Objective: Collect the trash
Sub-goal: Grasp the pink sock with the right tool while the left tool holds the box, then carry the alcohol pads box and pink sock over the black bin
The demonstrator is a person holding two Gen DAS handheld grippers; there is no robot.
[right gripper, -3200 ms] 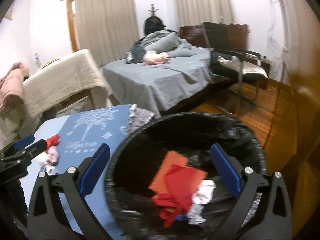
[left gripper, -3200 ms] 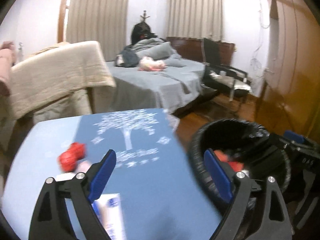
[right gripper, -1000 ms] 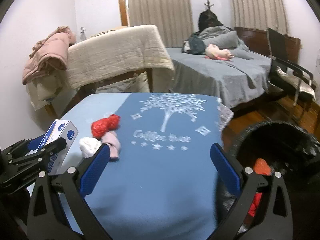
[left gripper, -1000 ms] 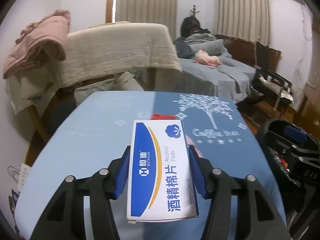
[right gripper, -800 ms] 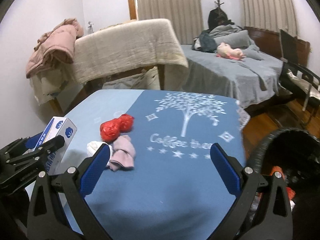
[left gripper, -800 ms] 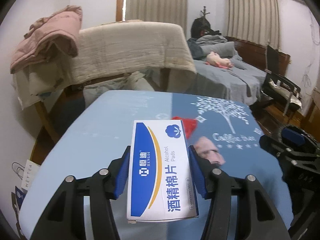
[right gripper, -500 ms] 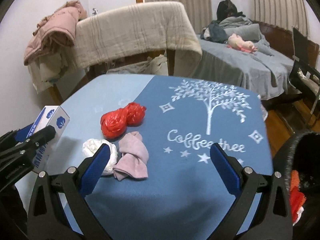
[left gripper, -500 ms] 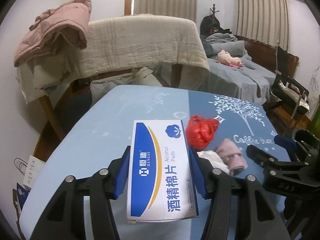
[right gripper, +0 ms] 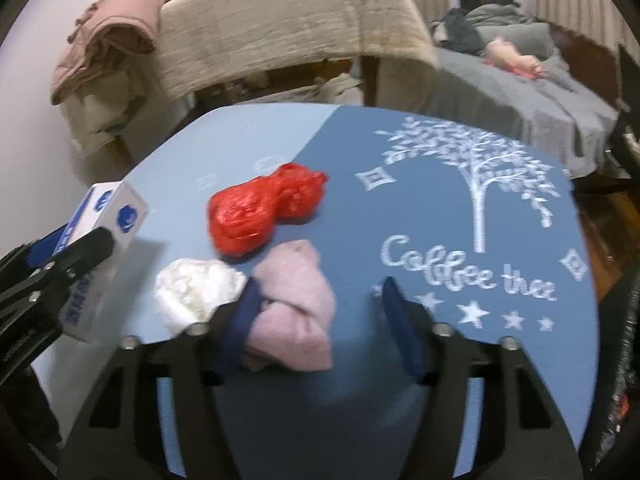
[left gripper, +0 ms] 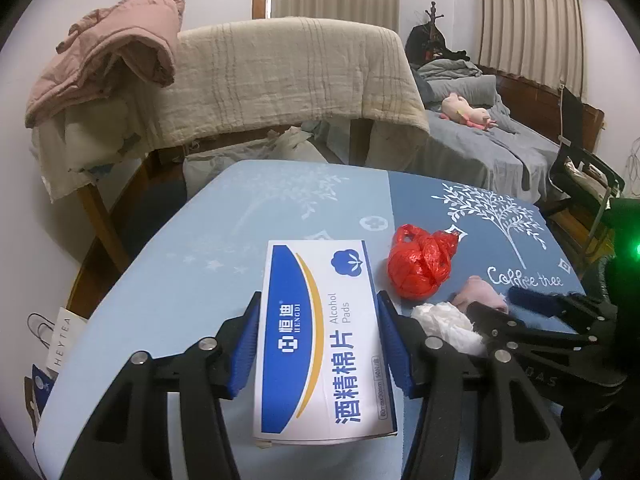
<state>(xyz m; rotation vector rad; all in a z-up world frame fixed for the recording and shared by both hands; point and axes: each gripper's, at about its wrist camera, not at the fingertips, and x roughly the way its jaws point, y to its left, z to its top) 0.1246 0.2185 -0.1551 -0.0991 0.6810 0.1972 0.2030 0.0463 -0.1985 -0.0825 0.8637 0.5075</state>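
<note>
Two tools — left tool (left gripper: 318,344) clamped on the alcohol-pad box (left gripper: 322,340), right tool (right gripper: 322,320) agape around the pink cloth (right gripper: 296,304).

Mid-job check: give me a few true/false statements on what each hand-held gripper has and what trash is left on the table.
1. The left hand-held gripper is shut on the alcohol pads box. True.
2. The right hand-held gripper already grips the red plastic bag. False: it is open, with the pink cloth between its fingers.
3. The white crumpled wad lies beside the pink cloth. True.
4. The red plastic bag sits inside the box. False: it lies on the blue tablecloth.
5. The tablecloth reads "Tea house". False: "Coffee tree".
</note>
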